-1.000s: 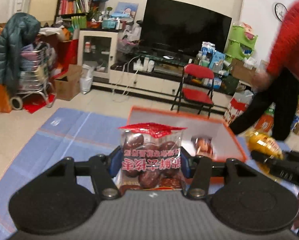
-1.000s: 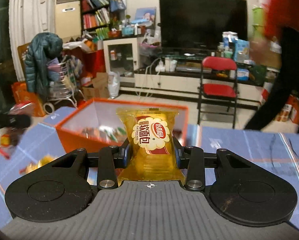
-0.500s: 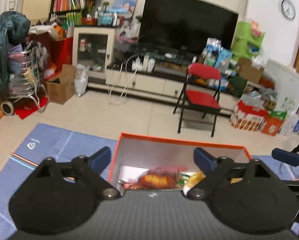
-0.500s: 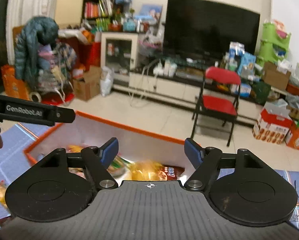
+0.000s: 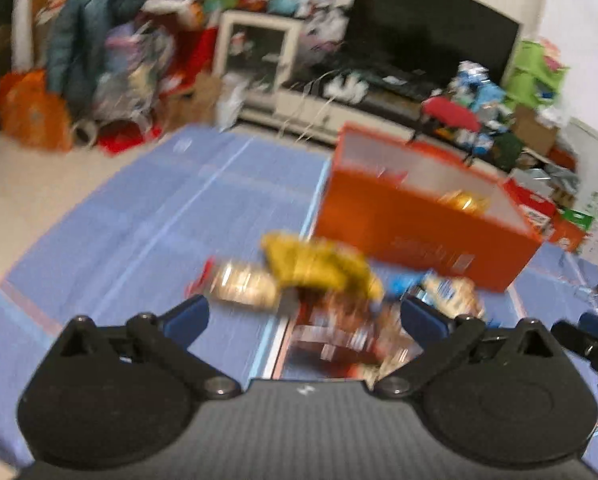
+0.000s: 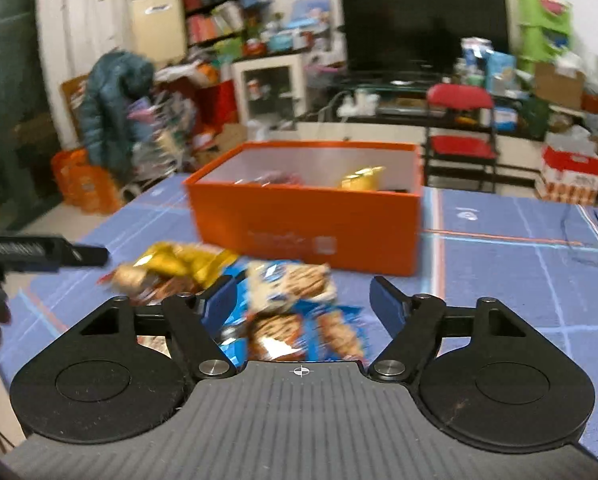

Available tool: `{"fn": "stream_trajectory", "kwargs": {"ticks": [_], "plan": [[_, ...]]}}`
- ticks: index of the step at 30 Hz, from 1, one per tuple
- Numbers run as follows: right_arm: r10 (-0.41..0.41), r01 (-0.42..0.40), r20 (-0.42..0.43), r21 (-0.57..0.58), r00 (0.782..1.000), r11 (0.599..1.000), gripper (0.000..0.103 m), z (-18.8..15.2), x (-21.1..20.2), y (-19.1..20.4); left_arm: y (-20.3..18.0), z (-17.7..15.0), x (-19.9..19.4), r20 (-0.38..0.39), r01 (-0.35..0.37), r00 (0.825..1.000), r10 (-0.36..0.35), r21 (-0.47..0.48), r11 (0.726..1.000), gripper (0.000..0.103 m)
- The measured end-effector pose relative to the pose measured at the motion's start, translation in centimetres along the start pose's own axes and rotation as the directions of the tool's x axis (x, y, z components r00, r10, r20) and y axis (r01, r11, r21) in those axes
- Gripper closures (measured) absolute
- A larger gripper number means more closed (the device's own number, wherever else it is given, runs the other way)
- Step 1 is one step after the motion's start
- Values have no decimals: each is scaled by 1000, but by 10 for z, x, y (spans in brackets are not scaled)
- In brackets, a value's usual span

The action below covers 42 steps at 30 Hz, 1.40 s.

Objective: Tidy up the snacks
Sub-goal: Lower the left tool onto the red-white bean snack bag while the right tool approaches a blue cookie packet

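An open orange box stands on the blue mat and holds several snack packets. Loose snacks lie in a pile before it: a yellow packet, a red date packet and blue cookie packets. My left gripper is open and empty, low over the red packet. My right gripper is open and empty, with the blue cookie packets between its fingers. The left gripper's side shows at the left of the right wrist view.
The blue mat stretches to the right of the box. A red folding chair, a TV stand and much clutter stand on the floor behind. The left wrist view is blurred by motion.
Both grippers let go of their packets over the box, one second to half a second ago. Since then both have drawn back and down to the loose pile, still open.
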State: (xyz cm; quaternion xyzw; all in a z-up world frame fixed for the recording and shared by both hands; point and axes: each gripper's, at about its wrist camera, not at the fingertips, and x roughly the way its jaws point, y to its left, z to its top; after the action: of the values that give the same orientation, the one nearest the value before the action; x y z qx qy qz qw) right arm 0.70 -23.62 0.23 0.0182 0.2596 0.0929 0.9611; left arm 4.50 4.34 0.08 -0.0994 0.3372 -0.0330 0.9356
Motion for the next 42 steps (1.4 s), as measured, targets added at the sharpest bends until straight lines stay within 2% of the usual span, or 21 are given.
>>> {"fn": "stream_trajectory", "kwargs": {"ticks": [2, 5, 9, 12, 16, 21, 25, 30, 33, 41, 42], "plan": [[-30, 30, 1, -69, 1000, 997, 41, -6, 3, 11, -3, -11, 6, -50, -28, 998, 29, 13, 1000, 2], [-96, 95, -7, -103, 995, 990, 41, -14, 13, 6, -4, -25, 7, -46, -40, 998, 41, 21, 999, 2], [-35, 36, -69, 20, 997, 999, 41, -19, 35, -25, -7, -28, 15, -59, -47, 997, 47, 6, 999, 2], [-6, 11, -73, 74, 997, 997, 40, -20, 51, -40, -10, -33, 17, -59, -73, 996, 72, -19, 997, 2], [69, -55, -84, 160, 994, 986, 38, -21, 72, -47, -18, -39, 29, -114, -73, 991, 67, -50, 996, 2], [34, -21, -133, 96, 991, 995, 38, -30, 89, -38, -33, -44, 40, -103, -109, 989, 107, -14, 994, 2], [23, -12, -160, 71, 987, 997, 38, -37, 92, -37, -45, -45, 50, -127, -70, 990, 66, -32, 997, 2], [26, -14, -160, 73, 987, 997, 39, -41, 89, -41, -64, -49, 60, -111, -37, 993, 44, 62, 997, 1], [38, -24, -164, 90, 986, 996, 41, -42, 89, -44, -58, -50, 66, -116, -29, 993, 32, 32, 999, 1], [82, -56, -167, 156, 983, 986, 42, -44, 92, -52, -58, -52, 67, -109, -37, 993, 46, 89, 995, 2], [85, -58, -166, 158, 982, 986, 46, -44, 92, -52, -58, -51, 67, -112, -34, 993, 45, 97, 995, 3]]}}
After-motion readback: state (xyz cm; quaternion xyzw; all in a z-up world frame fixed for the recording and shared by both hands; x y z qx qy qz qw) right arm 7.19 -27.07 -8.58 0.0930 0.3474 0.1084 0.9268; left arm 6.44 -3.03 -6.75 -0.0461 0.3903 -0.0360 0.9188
